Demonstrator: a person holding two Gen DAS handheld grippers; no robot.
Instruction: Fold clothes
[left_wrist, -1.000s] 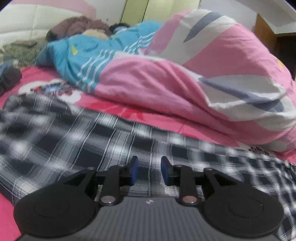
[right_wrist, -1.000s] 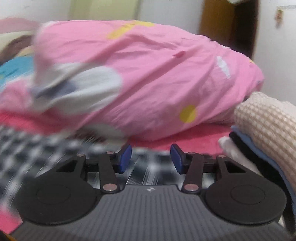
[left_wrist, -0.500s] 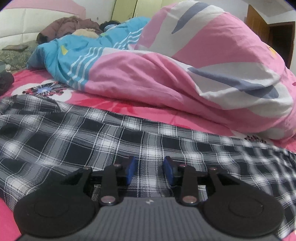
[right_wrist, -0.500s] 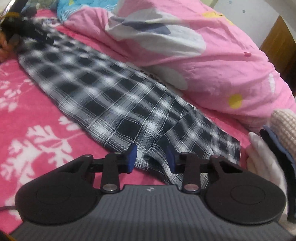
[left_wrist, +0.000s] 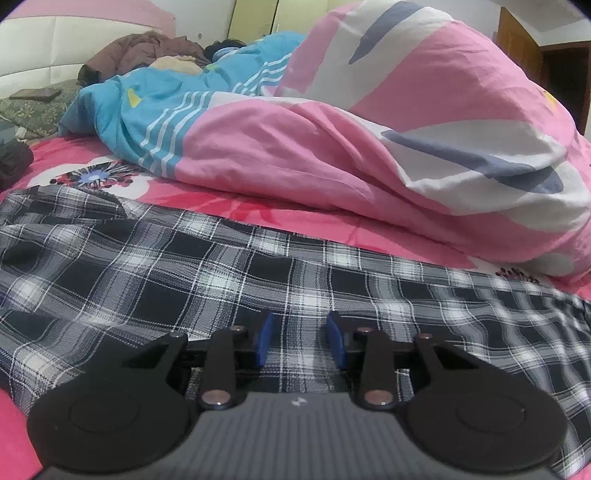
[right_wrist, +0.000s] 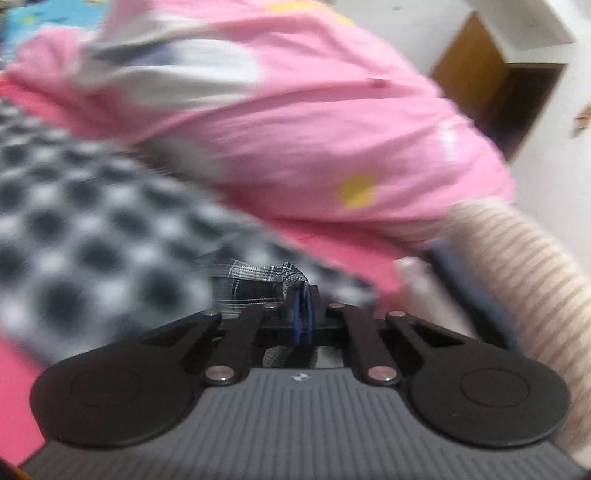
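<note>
Right now the right gripper (right_wrist: 303, 314) has its blue pads pressed together on a bunched edge of the plaid garment (right_wrist: 255, 280); that view is blurred. Over the same plaid cloth (left_wrist: 221, 273), the left gripper (left_wrist: 300, 341) holds its jaws apart with fabric lying below, unpinched. Spread across the bed (left_wrist: 229, 206), the garment leaves pink sheet bare along its far edge, then the pink duvet (left_wrist: 369, 147). Folded clothes (right_wrist: 517, 266) are stacked at the right edge.
</note>
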